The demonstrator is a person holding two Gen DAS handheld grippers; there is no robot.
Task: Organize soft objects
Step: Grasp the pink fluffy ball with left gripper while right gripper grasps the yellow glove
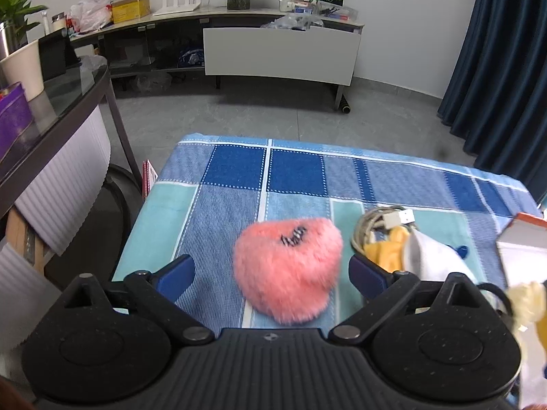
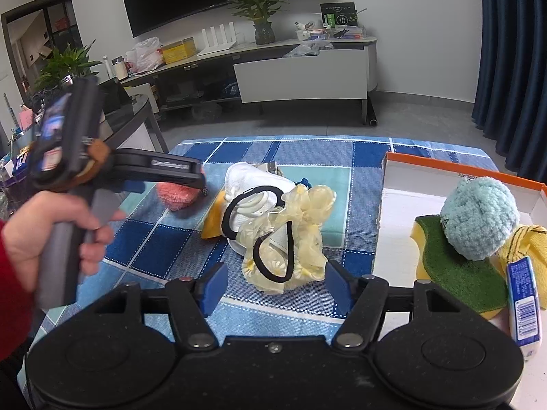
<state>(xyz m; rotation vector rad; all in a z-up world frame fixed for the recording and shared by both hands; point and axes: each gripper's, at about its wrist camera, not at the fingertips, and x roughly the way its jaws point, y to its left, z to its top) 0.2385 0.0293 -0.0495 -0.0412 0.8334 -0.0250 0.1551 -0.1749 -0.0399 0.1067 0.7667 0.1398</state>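
Observation:
A pink fluffy heart (image 1: 289,268) lies on the blue checked cloth (image 1: 239,171), between the wide-open fingers of my left gripper (image 1: 271,273). In the right wrist view the heart (image 2: 177,196) shows under the left gripper's tip. My right gripper (image 2: 275,287) is open and empty, just short of a pale yellow scrunchie with a black hair tie (image 2: 290,235) and a white face mask (image 2: 256,188). An orange-rimmed white box (image 2: 396,212) at the right holds a light blue pompom (image 2: 478,217), a green and yellow sponge (image 2: 454,273), a yellow cloth and a blue-white packet (image 2: 524,304).
A coiled white cable with a USB plug (image 1: 383,225) lies beyond the mask. A glass-topped table (image 1: 58,102) stands left of the cloth-covered table. A TV cabinet (image 1: 280,51) with plants and boxes runs along the far wall. Blue curtains (image 1: 506,68) hang at the right.

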